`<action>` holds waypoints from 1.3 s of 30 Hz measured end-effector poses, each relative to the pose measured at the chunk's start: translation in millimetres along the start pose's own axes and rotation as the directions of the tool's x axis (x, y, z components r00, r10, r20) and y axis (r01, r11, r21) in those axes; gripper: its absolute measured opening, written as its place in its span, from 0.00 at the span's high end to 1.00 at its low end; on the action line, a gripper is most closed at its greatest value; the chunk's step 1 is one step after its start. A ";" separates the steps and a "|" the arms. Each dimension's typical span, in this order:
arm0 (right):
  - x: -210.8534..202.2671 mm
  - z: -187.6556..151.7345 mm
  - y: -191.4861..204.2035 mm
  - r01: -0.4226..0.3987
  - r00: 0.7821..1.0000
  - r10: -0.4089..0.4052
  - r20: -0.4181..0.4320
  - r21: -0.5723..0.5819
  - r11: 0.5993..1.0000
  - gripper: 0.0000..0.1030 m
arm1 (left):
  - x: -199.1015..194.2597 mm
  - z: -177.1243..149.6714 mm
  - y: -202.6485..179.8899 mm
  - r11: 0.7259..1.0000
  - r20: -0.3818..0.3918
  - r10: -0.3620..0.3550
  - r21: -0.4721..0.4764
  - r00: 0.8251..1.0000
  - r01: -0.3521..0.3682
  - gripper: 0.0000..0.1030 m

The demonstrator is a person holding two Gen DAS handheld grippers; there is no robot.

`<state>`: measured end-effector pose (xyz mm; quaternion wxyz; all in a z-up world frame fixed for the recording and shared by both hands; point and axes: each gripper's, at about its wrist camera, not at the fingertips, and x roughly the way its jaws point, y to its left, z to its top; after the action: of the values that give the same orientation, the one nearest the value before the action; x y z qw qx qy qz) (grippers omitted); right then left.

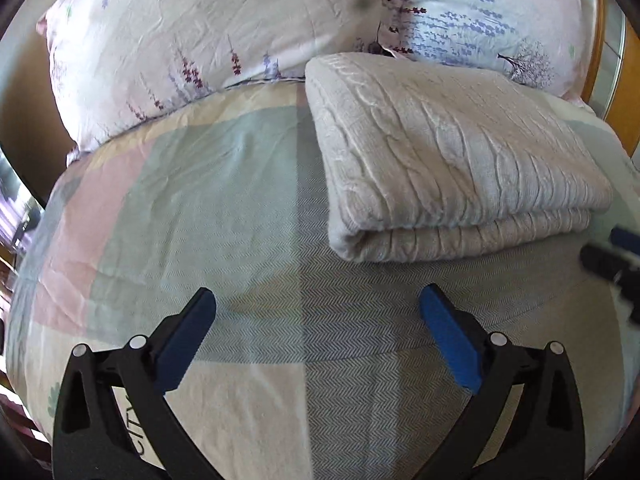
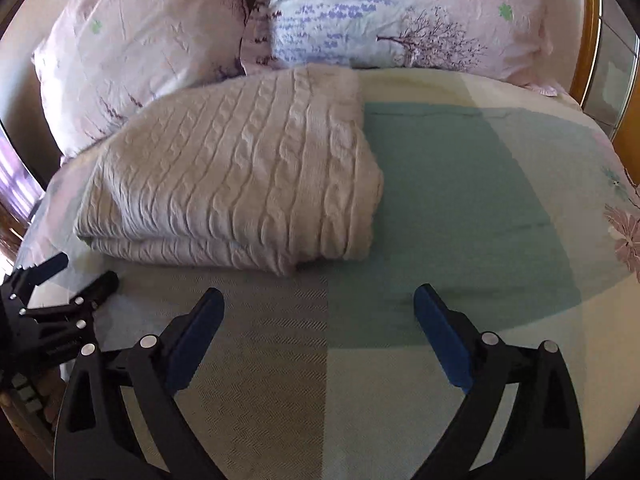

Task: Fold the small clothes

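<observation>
Both hand-held grippers hang wide open above the bed, each with nothing between its blue pads. Nearest in the left wrist view, the left hand-held gripper [image 1: 318, 312] is spread over the sheet [image 1: 240, 240], short of the sweater and to its left. The right hand-held gripper [image 2: 319, 306] is spread the same way in its own view, short of the sweater's near right corner, over grey herringbone and teal patches of the sheet [image 2: 460, 208].

Each tool shows in the other's camera: the left one enters the right wrist view at the lower left edge, its fingers parted just short of the sweater's near left corner; the right one is a blurred dark shape at the right edge of the left wrist view, near the sweater's front fold.

Beyond them lies the sweater [image 2: 240, 176], a cream cable-knit piece folded into a thick rectangle, flat on the sheet, neither tool touching it.

Behind the sweater, two floral pillows [image 1: 200, 32] [image 2: 400, 16] lean side by side, the sweater's far edge close against them.
</observation>
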<state>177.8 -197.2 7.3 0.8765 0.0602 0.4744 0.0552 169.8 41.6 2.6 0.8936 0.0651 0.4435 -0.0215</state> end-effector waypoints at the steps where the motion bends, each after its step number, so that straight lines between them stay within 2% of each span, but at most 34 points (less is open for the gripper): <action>1: 0.2 -3.3 4.8 0.030 0.999 -0.029 0.020 -0.018 0.999 0.04 | 0.8 -1.5 3.5 1.000 -0.004 -0.014 -0.020 1.000 0.014 0.02; 3: 1.5 -9.4 12.8 0.063 0.998 -0.063 0.013 -0.049 0.997 0.01 | 2.0 -3.7 10.3 0.997 -0.011 -0.035 -0.063 0.999 0.034 0.02; 6: -1.5 -17.2 14.2 0.099 0.995 -0.098 0.006 -0.072 0.993 0.01 | 2.3 -4.5 9.6 0.998 -0.011 -0.024 -0.064 1.000 0.024 0.02; 16: -5.0 -21.1 15.4 0.096 0.995 -0.095 0.012 -0.072 0.993 0.01 | 5.7 -6.9 5.6 0.998 -0.013 -0.054 -0.026 0.998 0.054 0.02; 39: -4.8 -20.4 15.5 0.094 0.996 -0.094 0.011 -0.072 0.993 0.01 | 6.5 -8.1 5.4 0.998 -0.012 -0.059 -0.030 0.998 0.059 0.02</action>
<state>157.5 -181.5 2.6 0.8816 0.0062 0.4709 0.0308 167.8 48.2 -6.9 0.8907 0.0385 0.4512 -0.0409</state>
